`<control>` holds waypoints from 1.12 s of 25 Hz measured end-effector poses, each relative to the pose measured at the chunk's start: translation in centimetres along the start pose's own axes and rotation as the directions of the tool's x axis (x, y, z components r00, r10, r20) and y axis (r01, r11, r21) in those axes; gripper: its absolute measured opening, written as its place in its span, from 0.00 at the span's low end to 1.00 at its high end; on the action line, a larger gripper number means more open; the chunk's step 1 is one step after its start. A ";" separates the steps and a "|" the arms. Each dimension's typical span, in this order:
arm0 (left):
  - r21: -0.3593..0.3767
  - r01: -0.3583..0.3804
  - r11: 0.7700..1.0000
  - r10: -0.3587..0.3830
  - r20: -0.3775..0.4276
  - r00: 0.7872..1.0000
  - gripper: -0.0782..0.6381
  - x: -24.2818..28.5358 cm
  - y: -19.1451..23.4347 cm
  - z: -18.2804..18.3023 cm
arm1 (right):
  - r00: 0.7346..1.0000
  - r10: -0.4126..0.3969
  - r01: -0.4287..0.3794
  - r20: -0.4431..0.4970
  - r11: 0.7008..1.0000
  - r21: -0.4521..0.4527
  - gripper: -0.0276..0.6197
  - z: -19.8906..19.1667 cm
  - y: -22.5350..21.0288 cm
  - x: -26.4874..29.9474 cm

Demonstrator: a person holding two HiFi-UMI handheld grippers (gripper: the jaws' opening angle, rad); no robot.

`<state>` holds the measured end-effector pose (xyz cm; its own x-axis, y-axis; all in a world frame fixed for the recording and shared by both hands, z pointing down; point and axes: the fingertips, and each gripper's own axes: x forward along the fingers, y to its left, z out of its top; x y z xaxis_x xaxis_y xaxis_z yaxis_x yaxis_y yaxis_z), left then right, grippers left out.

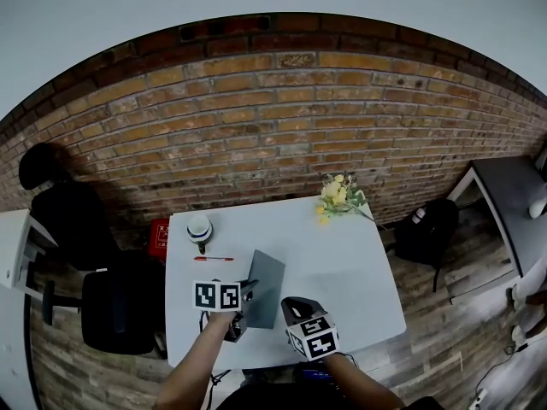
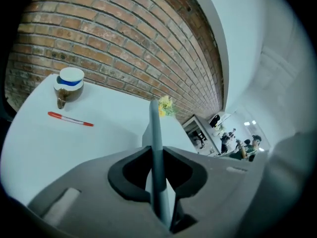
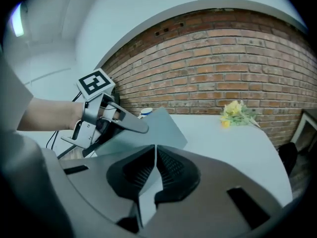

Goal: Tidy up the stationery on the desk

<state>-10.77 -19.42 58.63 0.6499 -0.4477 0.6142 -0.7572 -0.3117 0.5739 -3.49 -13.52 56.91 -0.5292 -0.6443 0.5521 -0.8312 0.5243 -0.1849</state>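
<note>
Brick-wall room, white desk (image 1: 359,272) — left gripper (image 2: 157,170) pinches grey book (image 2: 156,133) edge-on, tilted up near the desk's front; right gripper (image 3: 155,170) pressed together, empty — next, probably: place book squarely, then red pen (image 2: 70,119).

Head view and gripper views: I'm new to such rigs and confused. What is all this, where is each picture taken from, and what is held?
There is no robot here. A person holds a pair of tongs in each hand, each carrying a marker cube. One picture comes from a camera on the person's head, looking down. The other two come from cameras riding on the tongs. On the white table are a red pen, a cup and yellow flowers. The left tongs are shut on a grey folder. The right tongs are shut and empty.
</note>
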 end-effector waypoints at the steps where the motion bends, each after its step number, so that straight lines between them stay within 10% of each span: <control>1: -0.033 0.031 0.999 -0.030 0.017 0.999 0.20 0.7 -0.8 0.3 | 1.000 -0.014 0.014 0.004 1.000 0.022 0.08 -0.1 -1.3 -0.6; 10: -0.241 0.219 0.945 -0.193 0.126 0.973 0.20 7.9 -4.8 1.0 | 0.994 -0.105 0.106 -0.009 0.986 0.130 0.07 -1.7 -10.5 -4.6; 28: -0.425 0.150 0.893 -0.114 0.110 0.987 0.20 8.9 4.1 -3.7 | 0.999 -0.027 0.034 -0.046 0.987 0.160 0.06 -2.9 -11.4 -1.7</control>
<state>-7.84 -21.58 68.46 0.7207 -0.4984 0.4819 -0.5506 0.0109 0.8347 7.38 -16.79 60.41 -0.4985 -0.6318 0.5936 -0.8651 0.4065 -0.2938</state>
